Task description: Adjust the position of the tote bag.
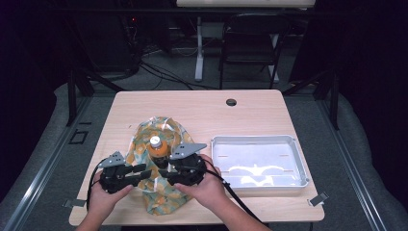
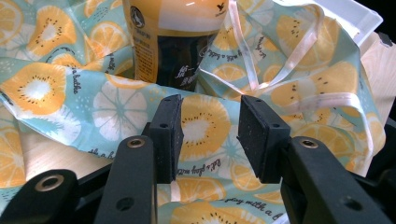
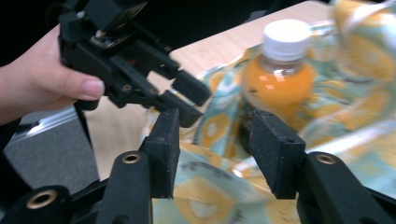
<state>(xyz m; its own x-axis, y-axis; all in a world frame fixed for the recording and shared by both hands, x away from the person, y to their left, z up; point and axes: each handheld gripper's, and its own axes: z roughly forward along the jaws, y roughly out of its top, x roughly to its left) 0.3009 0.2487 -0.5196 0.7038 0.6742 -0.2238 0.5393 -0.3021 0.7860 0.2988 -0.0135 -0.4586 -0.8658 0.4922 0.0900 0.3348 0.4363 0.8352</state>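
Observation:
An orange drink bottle [image 1: 156, 148] with a white cap stands upright inside a crumpled teal bag [image 1: 161, 127] printed with citrus slices, on the front left of the wooden table [image 1: 192, 106]. My left gripper [image 1: 143, 172] lies at the bag's left edge, jaws open and pointing right. My right gripper [image 1: 168, 174] hovers just right of the bottle, open. In the left gripper view the open gripper [image 2: 210, 133] faces the bag [image 2: 70, 93], the bottle [image 2: 177, 42] and a pale ribbon [image 2: 280, 65]. In the right gripper view the open gripper [image 3: 215, 140] hangs over the bag [image 3: 210, 200] before the bottle [image 3: 278, 79], facing the left gripper [image 3: 191, 105].
A white rectangular tray [image 1: 260, 139] sits on the table's right half, close to the right hand. A round cable hole [image 1: 231, 102] marks the far side. A folding chair [image 1: 250, 38] and cables stand on the floor beyond the table.

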